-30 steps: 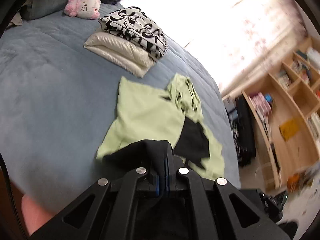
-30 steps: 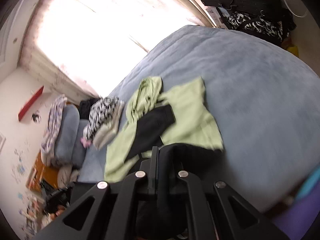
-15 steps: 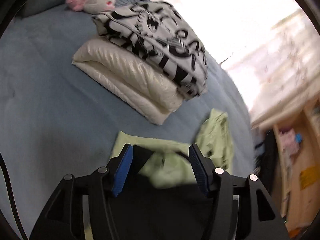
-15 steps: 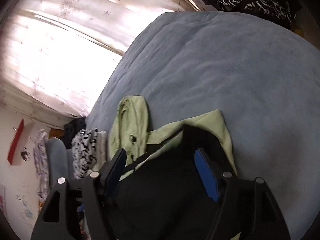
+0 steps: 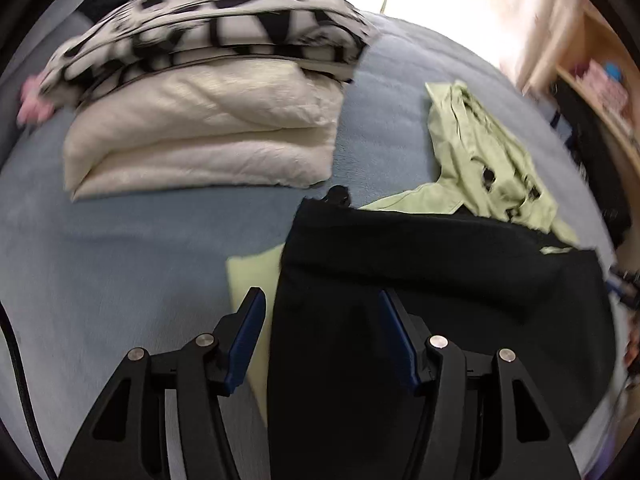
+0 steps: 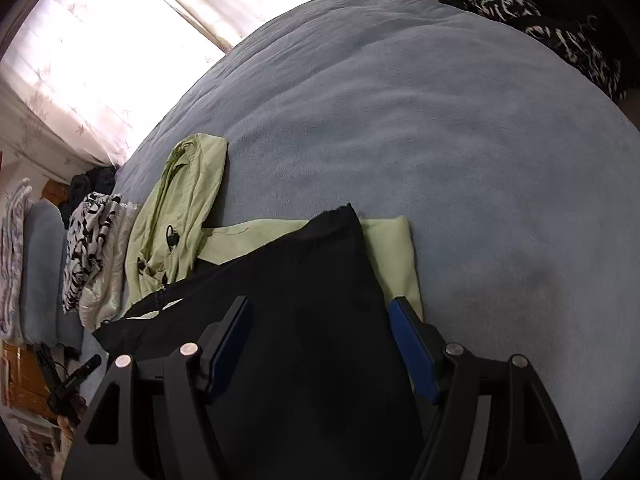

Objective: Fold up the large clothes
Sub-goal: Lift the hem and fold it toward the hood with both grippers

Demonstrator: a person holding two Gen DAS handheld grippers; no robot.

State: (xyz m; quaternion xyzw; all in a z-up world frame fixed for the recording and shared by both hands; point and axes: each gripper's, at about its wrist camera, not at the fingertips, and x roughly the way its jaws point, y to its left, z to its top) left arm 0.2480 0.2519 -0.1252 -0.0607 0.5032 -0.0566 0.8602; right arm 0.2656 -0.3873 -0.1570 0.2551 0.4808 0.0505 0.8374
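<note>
A light green jacket (image 5: 484, 152) with a black lining lies on the blue bed. Its black part (image 5: 420, 280) is folded over the green body, and the hood lies loose at the far side. My left gripper (image 5: 320, 300) is open just above the black fold's left edge. In the right wrist view the same jacket (image 6: 180, 208) shows, with the black fold (image 6: 320, 280) over it. My right gripper (image 6: 320, 308) is open, with its jaws on either side of the black fold's right end.
A folded stack, a cream garment (image 5: 208, 136) under a black-and-white patterned one (image 5: 224, 24), lies close beyond the left gripper. The blue bed cover (image 6: 440, 120) stretches to the right. Wooden shelves (image 5: 600, 92) and dark bags (image 6: 560, 32) stand past the bed.
Both grippers were shut on the jacket's black hem one second ago. They carried it forward over the green body, opened and let it go. The fold now lies flat.
</note>
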